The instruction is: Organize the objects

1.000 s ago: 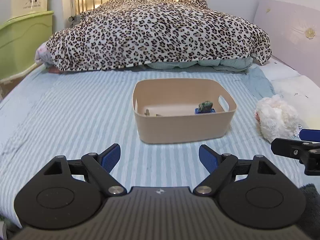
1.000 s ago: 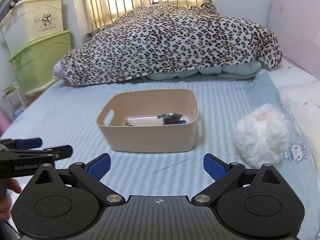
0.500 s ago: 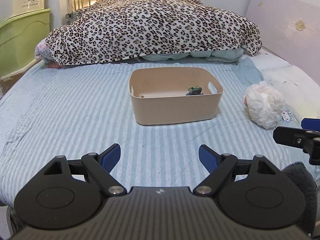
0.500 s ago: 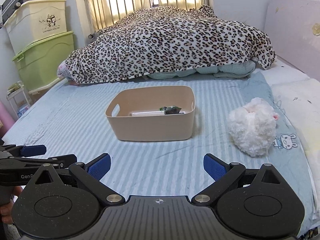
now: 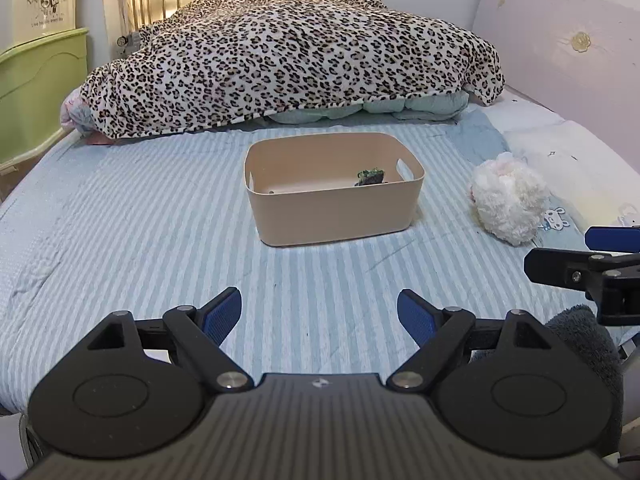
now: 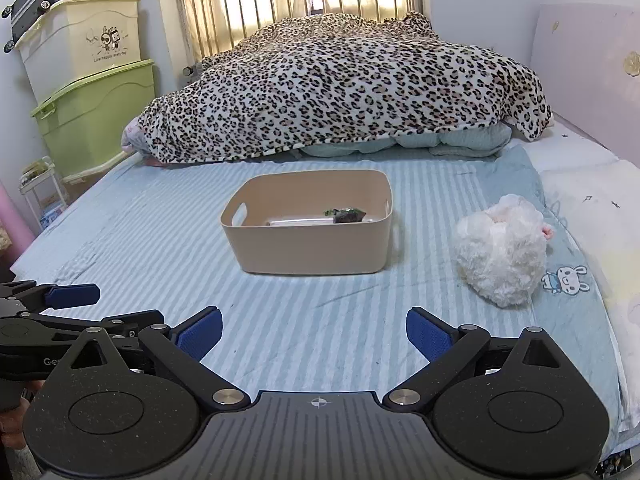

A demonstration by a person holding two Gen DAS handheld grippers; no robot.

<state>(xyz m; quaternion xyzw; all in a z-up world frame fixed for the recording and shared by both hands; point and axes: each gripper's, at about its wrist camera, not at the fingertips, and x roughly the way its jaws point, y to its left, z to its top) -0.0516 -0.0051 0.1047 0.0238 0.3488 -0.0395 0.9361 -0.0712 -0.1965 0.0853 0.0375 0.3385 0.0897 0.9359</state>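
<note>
With the left gripper (image 5: 320,312) and right gripper (image 6: 314,334) both hanging spread and empty at bottom centre, the white plush toy (image 6: 502,252) is lying right of the centre-frame beige bin (image 6: 312,248), and its soft fur is risking a slipping pinch.

black left tool (image 5: 320,312), blue pads (image 5: 222,314); silver screws

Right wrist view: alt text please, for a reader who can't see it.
A beige bin sits mid-bed on a blue striped sheet, holding a small dark green item and a pale flat object. A white plush toy lies to its right, with the open, empty right claw in the foreground.
</note>
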